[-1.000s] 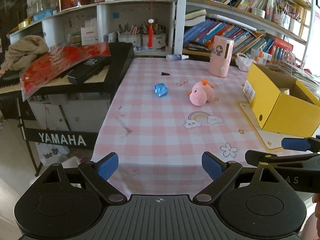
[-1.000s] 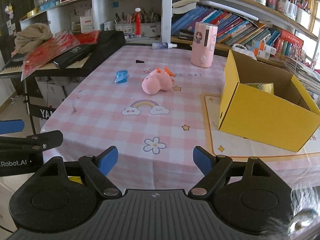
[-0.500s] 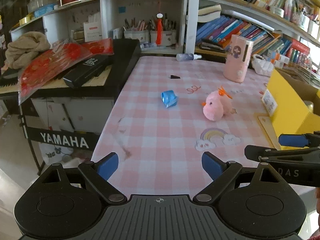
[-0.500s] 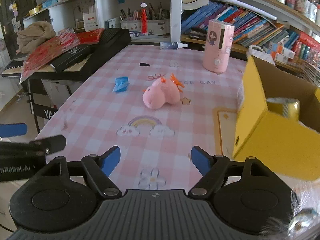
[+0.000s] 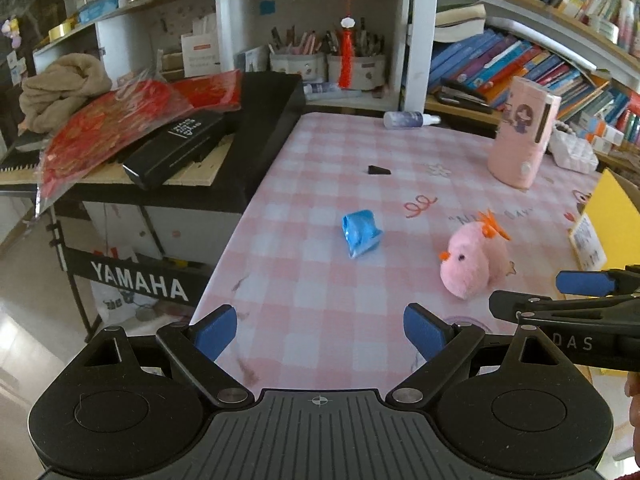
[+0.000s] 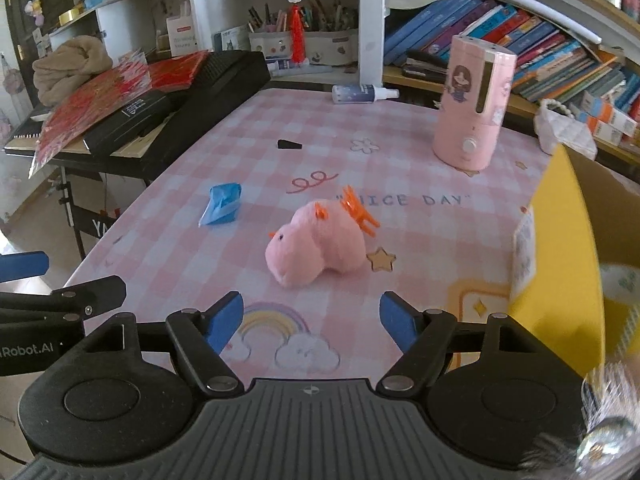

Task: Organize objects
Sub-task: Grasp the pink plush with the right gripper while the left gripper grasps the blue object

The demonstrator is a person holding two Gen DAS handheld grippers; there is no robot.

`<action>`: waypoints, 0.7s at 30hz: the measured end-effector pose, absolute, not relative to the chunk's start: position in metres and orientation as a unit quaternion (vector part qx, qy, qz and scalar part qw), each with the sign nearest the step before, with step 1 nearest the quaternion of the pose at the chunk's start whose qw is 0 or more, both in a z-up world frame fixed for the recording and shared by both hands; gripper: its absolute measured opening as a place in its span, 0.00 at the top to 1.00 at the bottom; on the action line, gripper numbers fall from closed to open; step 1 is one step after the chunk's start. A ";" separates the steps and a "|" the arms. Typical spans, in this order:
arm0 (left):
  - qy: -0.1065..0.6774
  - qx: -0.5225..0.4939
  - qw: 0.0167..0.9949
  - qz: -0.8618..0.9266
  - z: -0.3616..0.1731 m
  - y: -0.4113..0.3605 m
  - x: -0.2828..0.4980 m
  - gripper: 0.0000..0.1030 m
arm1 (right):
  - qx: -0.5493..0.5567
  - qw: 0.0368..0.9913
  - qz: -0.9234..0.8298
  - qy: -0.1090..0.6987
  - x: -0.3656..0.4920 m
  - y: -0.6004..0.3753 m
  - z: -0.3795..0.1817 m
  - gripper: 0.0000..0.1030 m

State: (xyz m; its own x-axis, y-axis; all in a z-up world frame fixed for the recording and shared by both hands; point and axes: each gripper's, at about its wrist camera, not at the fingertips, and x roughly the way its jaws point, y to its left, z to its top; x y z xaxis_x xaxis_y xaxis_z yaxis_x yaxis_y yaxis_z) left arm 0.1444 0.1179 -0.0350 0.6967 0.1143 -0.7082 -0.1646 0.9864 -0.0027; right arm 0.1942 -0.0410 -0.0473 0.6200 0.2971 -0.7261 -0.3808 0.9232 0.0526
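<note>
A pink plush toy [image 6: 318,248] with orange tufts lies on the pink checked tablecloth [image 6: 420,232], just ahead of my open, empty right gripper [image 6: 311,320]. It also shows in the left wrist view [image 5: 474,264]. A crumpled blue packet [image 5: 360,233] lies ahead of my open, empty left gripper [image 5: 320,326]; it also shows in the right wrist view [image 6: 222,204]. A yellow cardboard box [image 6: 568,264] stands open at the right, with a tape roll [image 6: 620,284] inside. The right gripper's fingers [image 5: 584,283] show at the right of the left view.
A pink humidifier [image 6: 472,104] stands at the back right. A small black wedge [image 6: 289,144] and a spray bottle [image 6: 362,93] lie further back. A black Yamaha keyboard [image 5: 240,132] with red packets borders the table's left edge. Bookshelves stand behind.
Both grippers have moved forward over the table, so the plush toy and blue packet are nearer. Both stay open.
</note>
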 end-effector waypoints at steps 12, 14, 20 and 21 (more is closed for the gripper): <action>0.381 -0.024 0.918 0.104 -0.037 0.112 0.181 0.10 | -0.029 0.890 0.203 0.407 0.254 -0.039 -0.063 0.25; 0.383 -0.025 0.917 0.107 -0.038 0.113 0.184 0.10 | -0.025 0.889 0.205 0.409 0.261 -0.037 -0.066 0.25; 0.384 -0.023 0.917 0.109 -0.037 0.112 0.196 0.10 | -0.010 0.882 0.212 0.420 0.280 -0.033 -0.076 0.25; 0.383 -0.022 0.917 0.109 -0.037 0.111 0.198 0.10 | -0.006 0.881 0.215 0.421 0.282 -0.032 -0.078 0.26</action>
State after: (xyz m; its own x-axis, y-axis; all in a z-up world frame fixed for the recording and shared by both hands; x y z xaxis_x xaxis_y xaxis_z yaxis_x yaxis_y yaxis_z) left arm 0.1980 0.1113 -0.0369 0.6824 0.1837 -0.7075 -0.2175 0.9751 0.0433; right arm 0.2825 -0.0324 -0.0777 0.5538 0.3737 -0.7441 -0.3838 0.9076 0.1701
